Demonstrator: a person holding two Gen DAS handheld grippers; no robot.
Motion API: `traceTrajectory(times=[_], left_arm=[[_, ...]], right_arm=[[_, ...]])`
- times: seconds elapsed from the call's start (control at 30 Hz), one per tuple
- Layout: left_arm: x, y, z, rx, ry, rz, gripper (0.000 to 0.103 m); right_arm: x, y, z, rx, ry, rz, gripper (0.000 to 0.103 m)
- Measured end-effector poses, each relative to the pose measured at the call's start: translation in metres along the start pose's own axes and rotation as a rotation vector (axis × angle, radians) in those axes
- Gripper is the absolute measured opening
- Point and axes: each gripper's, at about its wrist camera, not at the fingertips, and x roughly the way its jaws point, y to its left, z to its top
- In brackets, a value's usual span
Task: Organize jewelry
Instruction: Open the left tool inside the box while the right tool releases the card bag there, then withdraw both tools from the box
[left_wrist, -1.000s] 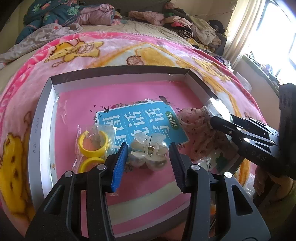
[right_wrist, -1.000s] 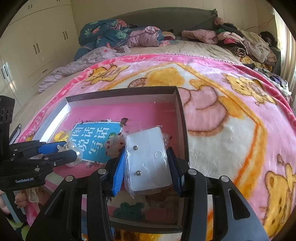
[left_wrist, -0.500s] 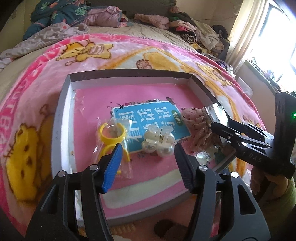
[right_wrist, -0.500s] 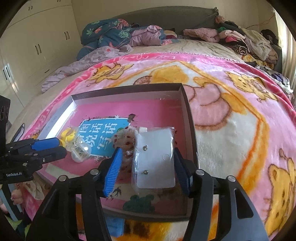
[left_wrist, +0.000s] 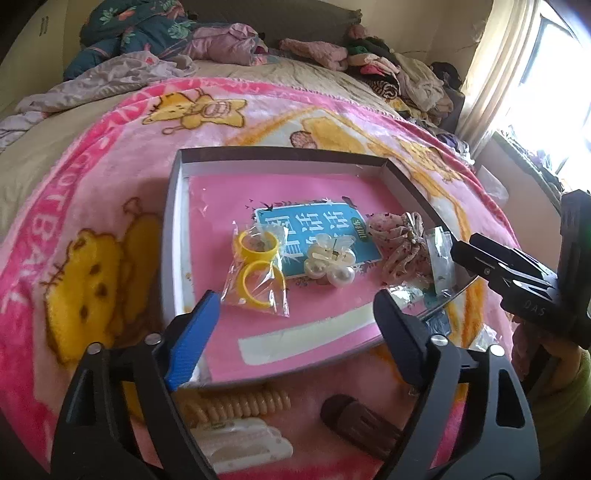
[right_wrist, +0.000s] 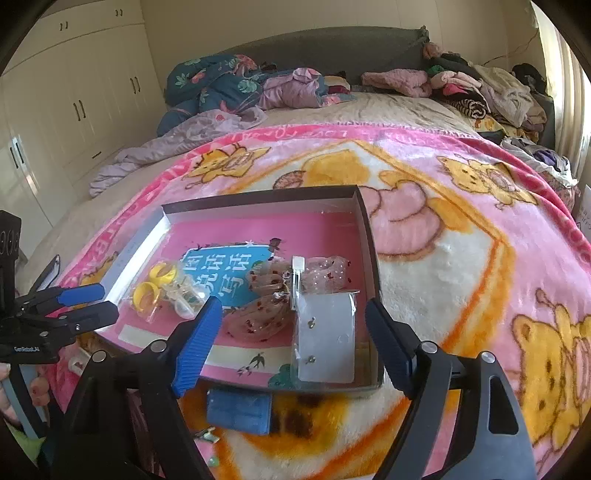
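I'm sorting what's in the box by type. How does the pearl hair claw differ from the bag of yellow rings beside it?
The pearl hair claw lies bare; the yellow rings are sealed in a clear bag. The claw is pale and translucent with two round pearls; the rings are solid bright yellow bands. The claw rests partly on the blue label; the rings lie left of it on pink. Both sit loose inside the box, with neither gripper touching them.

A grey tray (left_wrist: 173, 236) on a pink blanket (left_wrist: 110, 155) is crowded along its near half: bagged yellow rings (left_wrist: 258, 266), a pearl clip (left_wrist: 330, 262), a floral scrunchie (left_wrist: 400, 243) and a white card (right_wrist: 325, 339). Its far half lies bare, ringed by raised walls.
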Motion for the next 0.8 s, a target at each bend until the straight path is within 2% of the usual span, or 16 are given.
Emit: traceTrajectory(times=[0.1, 0.2, 0.8], left_arm=[[-0.007, 0.002, -0.003, -0.003, -0.009, 0.008, 0.078], [-0.015, 0.003, -0.005, -0.008, -0.021, 0.014, 0.084], [-0.054, 0.012, -0.026, -0.016, -0.067, 0.047, 0.085]], right_arm=[[-0.007, 0.003, -0.001, -0.003, -0.007, 0.0, 0.078], [-0.014, 0.007, -0.002, -0.009, -0.015, 0.001, 0.078], [-0.05, 0.034, -0.014, -0.045, -0.04, 0.006, 0.082]])
